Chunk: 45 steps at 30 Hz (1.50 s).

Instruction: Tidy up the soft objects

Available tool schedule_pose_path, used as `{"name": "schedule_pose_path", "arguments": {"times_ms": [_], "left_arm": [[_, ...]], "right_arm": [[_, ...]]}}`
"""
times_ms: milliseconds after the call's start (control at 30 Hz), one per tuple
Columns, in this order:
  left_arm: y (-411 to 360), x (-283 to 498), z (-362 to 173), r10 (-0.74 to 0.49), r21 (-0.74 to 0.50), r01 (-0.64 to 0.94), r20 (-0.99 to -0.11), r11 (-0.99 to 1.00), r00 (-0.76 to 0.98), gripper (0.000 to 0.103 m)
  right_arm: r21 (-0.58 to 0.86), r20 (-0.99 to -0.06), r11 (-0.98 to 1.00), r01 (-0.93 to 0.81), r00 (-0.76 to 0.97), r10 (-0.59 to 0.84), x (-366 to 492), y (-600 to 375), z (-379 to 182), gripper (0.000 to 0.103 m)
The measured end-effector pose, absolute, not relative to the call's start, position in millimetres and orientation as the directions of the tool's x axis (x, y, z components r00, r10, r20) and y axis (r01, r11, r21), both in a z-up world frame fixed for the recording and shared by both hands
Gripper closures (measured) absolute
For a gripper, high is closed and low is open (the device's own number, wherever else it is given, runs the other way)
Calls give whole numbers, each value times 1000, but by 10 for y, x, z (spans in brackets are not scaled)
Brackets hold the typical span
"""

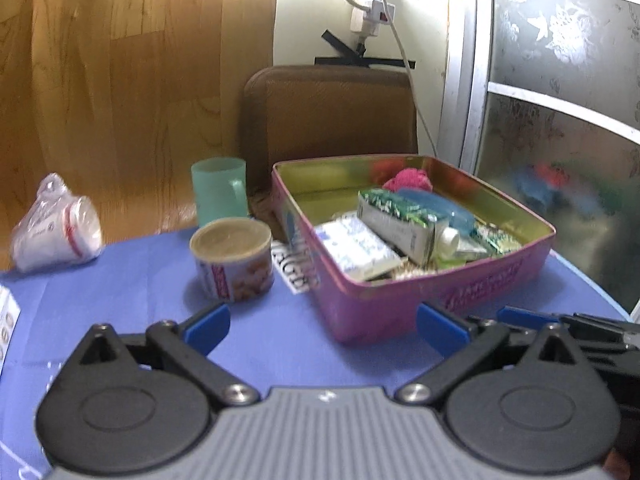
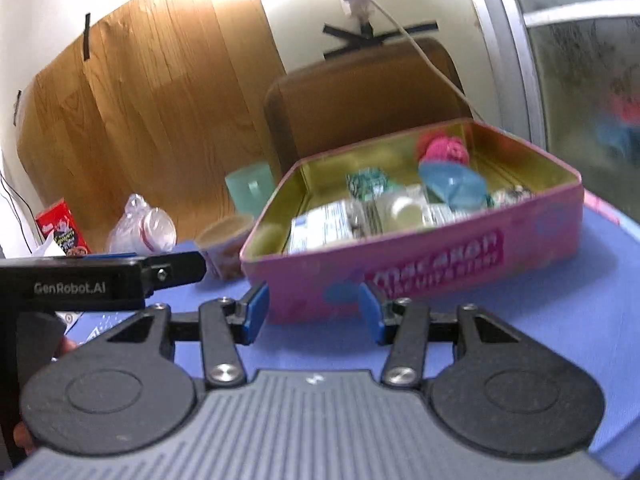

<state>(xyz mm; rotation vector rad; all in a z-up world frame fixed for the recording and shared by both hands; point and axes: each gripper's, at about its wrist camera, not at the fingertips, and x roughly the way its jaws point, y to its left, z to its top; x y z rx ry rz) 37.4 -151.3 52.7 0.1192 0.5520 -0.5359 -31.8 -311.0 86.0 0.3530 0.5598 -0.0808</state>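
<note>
A pink tin box [image 1: 440, 300] [image 2: 420, 264] with a gold inside stands on the blue tablecloth. It holds a pink woolly ball [image 1: 410, 180] [image 2: 446, 148], a blue soft piece [image 1: 436, 204] [image 2: 452, 186], a white tissue pack [image 1: 356, 246] [image 2: 320, 226], a green-and-white carton [image 1: 404, 222] and small packets. My left gripper [image 1: 324, 330] hovers just short of the tin's near corner, jaws wide open with nothing between them. My right gripper [image 2: 314, 314] faces the tin's long side, open about halfway, also with nothing in it. The left gripper's black body [image 2: 100, 280] shows at the left of the right wrist view.
A food can [image 1: 232, 258] [image 2: 224, 240] and a green mug [image 1: 220, 192] [image 2: 250, 192] stand left of the tin. A bagged stack of cups [image 1: 56, 228] [image 2: 144, 226] lies further left, beside a red box [image 2: 62, 230]. Behind the table are a brown chair back [image 1: 328, 120], a power strip [image 1: 370, 4] and a glass door [image 1: 560, 120].
</note>
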Motion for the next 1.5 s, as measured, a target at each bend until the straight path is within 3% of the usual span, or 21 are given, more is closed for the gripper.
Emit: {"name": "schedule_pose_path", "arguments": {"times_ms": [467, 1067, 1500], "left_arm": [[-1408, 278, 325, -286, 109, 411, -560, 905, 778, 0], [-1452, 266, 260, -233, 182, 391, -558, 902, 797, 0], [-1448, 265, 227, -241, 149, 401, -596, 904, 766, 0]], "right_arm": [[335, -572, 924, 181, 819, 47, -389, -3009, 727, 35], [351, -578, 917, 189, 815, 53, -381, -3041, 693, 31], [355, -578, 914, 198, 815, 48, -404, -3036, 697, 29]]}}
